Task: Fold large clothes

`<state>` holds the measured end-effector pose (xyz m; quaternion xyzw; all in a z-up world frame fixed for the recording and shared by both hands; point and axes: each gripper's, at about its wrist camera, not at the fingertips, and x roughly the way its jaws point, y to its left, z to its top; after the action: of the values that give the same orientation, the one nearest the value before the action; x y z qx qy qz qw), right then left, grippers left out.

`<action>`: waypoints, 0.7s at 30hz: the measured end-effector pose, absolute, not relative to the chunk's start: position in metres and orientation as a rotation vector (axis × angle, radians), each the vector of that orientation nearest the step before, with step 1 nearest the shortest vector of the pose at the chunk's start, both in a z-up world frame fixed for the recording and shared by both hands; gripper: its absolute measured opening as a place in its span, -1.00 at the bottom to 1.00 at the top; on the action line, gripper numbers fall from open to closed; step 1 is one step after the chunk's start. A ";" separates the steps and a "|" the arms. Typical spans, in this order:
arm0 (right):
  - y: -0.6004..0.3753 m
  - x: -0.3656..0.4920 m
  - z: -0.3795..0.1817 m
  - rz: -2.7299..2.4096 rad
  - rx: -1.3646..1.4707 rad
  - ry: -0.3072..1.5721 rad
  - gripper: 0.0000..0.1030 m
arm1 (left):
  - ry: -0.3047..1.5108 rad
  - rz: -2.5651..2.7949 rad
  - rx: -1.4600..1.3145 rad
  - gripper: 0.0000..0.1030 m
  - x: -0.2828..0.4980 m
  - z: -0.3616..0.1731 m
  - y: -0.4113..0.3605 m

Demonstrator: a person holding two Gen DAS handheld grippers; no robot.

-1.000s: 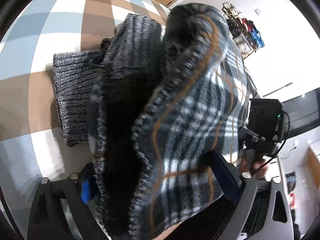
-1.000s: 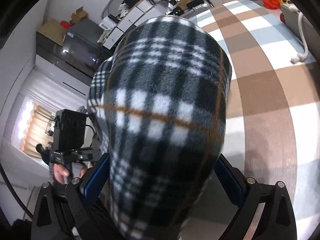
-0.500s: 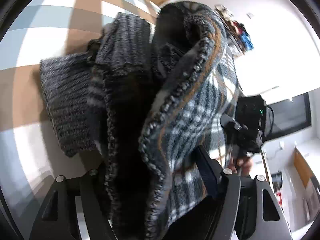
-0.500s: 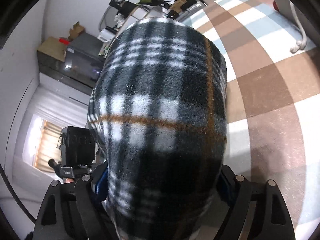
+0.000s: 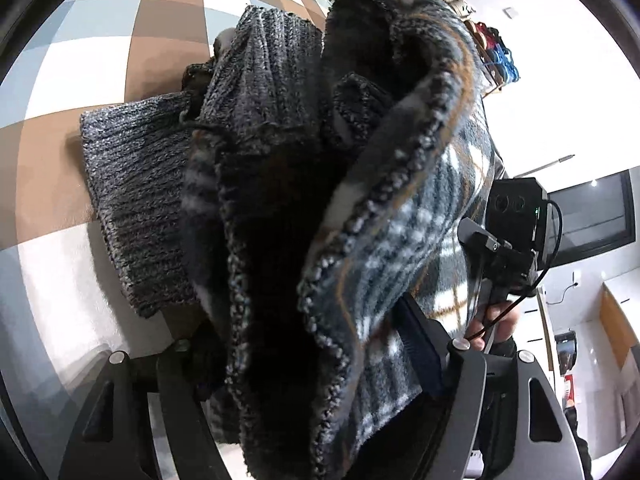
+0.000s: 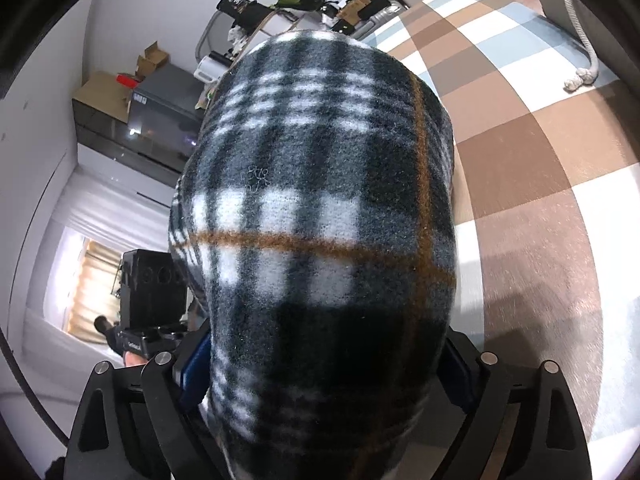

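Note:
A dark plaid fleece garment [image 5: 400,208] with white checks and orange lines fills both views. My left gripper [image 5: 304,364] is shut on its bunched edge, whose dark inner side and stitched hem face the camera. My right gripper [image 6: 320,364] is shut on another part of the same garment [image 6: 320,200], which drapes over the fingers and hides the tips. A folded grey knit sweater [image 5: 136,208] lies on the checked surface behind the lifted fleece. The other gripper's body [image 5: 516,220] shows at the right of the left wrist view.
The surface is a brown, white and blue checked cover [image 6: 532,152]. A white knotted cord [image 6: 580,76] lies at its far right. Cabinets and cluttered shelves [image 6: 280,4] stand behind. A dark screen [image 5: 592,216] hangs on the wall.
Both grippers stay shut on the fleece and have shifted slightly. In the left wrist view the bunched garment swings a little, showing more of the grey sweater again.

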<state>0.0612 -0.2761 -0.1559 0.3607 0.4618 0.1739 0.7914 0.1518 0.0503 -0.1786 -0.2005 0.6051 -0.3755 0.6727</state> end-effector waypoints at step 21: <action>-0.209 0.048 -0.076 0.575 0.877 0.809 0.57 | 1.157 -0.826 -0.537 0.21 0.120 -0.056 0.130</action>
<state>0.0478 -0.2088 -0.0761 0.4072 0.3757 0.2670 0.7885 0.1201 0.1305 -0.0563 -0.2435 0.5245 -0.3745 0.7248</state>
